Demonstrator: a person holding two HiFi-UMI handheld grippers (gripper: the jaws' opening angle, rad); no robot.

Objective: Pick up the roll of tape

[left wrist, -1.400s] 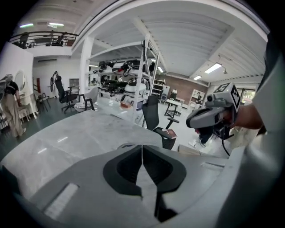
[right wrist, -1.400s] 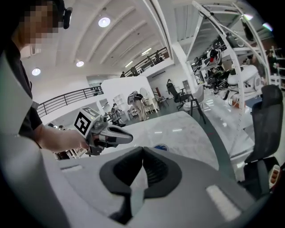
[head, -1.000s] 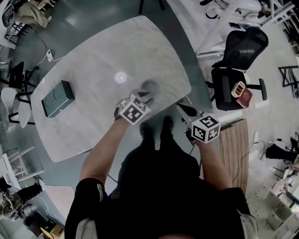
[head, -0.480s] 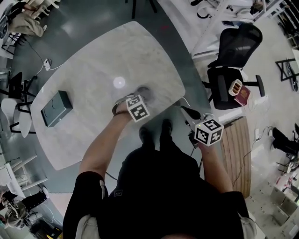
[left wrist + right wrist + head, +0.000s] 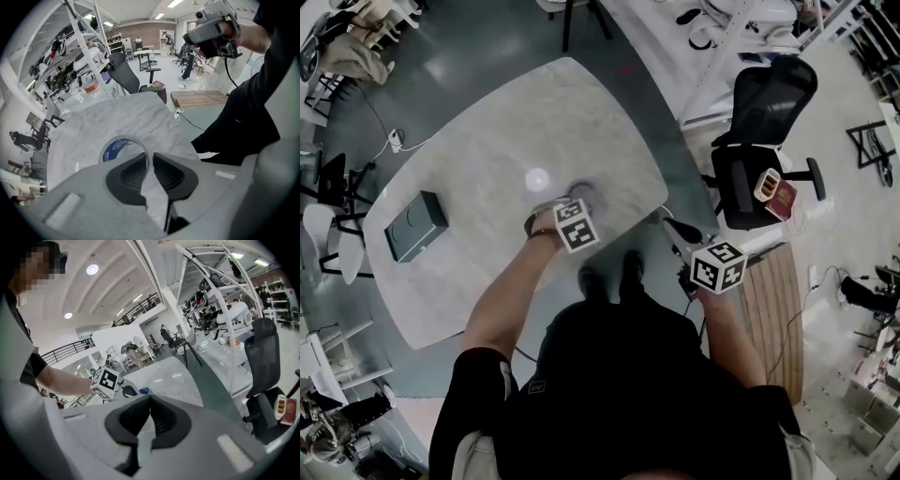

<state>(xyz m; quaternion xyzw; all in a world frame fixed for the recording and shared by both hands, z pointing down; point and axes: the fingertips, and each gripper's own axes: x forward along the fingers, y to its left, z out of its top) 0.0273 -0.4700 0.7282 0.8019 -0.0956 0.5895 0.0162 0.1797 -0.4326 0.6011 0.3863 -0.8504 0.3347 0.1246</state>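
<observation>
Two pads [image 5: 133, 172] of the left claw [image 5: 151, 158], pointed steeply down, are closing on the near wall of the roll of tape [image 5: 112, 151]: one pad inside the ring, the other outside. The roll lies flat on the marble counter [image 5: 117, 117], hole upward, with its bulk beyond the claw. The right claw [image 5: 149, 401], jaws together and empty, hangs well apart, so the lift looks to be the left's.

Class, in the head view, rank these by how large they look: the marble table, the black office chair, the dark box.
1. marble table
2. black office chair, though it stands farther away, on the floor
3. dark box
</observation>
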